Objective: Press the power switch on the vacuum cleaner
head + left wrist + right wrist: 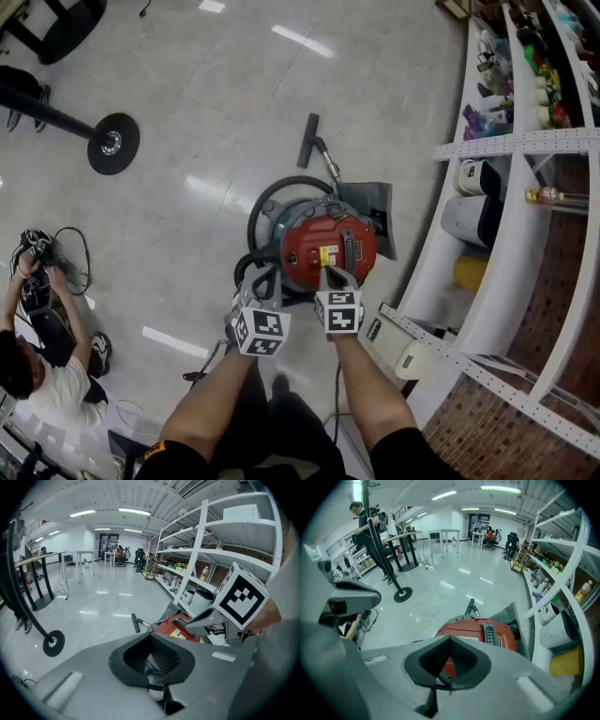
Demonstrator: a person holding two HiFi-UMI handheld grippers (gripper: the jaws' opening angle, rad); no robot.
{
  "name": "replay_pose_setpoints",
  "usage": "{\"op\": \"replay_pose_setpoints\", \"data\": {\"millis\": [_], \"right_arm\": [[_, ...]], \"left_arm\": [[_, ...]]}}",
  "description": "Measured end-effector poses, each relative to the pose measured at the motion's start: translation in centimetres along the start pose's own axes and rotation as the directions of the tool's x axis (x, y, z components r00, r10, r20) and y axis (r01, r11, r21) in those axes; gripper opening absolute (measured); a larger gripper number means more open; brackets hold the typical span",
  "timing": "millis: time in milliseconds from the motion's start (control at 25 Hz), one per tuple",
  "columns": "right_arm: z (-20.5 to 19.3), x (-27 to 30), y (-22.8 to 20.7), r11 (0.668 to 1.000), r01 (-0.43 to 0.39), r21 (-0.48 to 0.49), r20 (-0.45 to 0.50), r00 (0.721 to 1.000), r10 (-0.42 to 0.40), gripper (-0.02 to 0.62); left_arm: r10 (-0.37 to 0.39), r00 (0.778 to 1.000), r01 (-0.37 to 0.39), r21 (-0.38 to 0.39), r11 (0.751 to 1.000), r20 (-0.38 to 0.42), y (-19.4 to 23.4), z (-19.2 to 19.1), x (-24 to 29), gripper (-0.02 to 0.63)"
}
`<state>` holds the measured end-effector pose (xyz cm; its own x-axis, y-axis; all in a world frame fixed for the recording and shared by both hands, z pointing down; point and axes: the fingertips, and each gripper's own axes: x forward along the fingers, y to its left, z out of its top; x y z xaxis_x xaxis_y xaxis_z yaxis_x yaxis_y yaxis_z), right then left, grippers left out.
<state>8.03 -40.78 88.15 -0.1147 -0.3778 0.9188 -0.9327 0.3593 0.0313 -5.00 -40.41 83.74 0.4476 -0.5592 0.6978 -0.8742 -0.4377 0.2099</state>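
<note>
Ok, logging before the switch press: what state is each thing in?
Vacuum cleaner: upright on the floor; on or off can't be told.
Hose: curved round the vacuum cleaner's far side.
Left hand-held gripper: shut, empty.
Right hand-held gripper: shut, empty, above the vacuum cleaner.

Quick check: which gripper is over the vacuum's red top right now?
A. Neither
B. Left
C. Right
C: in the head view the right gripper points onto the vacuum's red top, while the left gripper sits off its left edge.
</note>
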Motion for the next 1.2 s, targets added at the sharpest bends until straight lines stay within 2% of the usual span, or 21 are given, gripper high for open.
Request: {"op": "replay_pose_setpoints", "data": {"millis": [160, 360, 640, 920, 1200], "right_arm": [[-2.0, -3.5, 0.0, 0.998, 0.001, 0.059, 0.025, 1.0, -0.003, -0.008], [-1.9, -7.1, -0.1, 0.991, 0.003, 0.134, 0.127, 0.992, -0.02, -0.008], [-5.4, -14.3, -0.3, 0.983, 0.012, 0.181, 0.234, 0.971, -0.055, -0.008], [-7.7, -23.6, 0.2, 0.993, 0.021, 0.112, 0.407, 0.911, -0.065, -0.008], [-11.2, -32.6, 0.0, 0.996, 0.026, 0.082, 0.548, 0.834, -0.066, -0.008]], "left_arm": [[-0.022, 1.0, 0.022, 0.011, 1.0, 0.013, -2.6, 0.4, -2.0, 0.015], [-0.036, 0.997, 0.035, 0.017, 0.999, 0.062, -4.0, 1.6, -3.6, 0.015], [-0.045, 0.991, 0.043, 0.019, 0.999, 0.125, -7.5, 1.9, -8.4, 0.015], [-0.001, 0.974, -0.002, 0.015, 1.0, 0.224, -10.7, 2.1, -16.2, 0.015], [-0.042, 0.951, 0.027, 0.054, 0.998, 0.305, -20.0, 1.3, -21.5, 0.015]]}}
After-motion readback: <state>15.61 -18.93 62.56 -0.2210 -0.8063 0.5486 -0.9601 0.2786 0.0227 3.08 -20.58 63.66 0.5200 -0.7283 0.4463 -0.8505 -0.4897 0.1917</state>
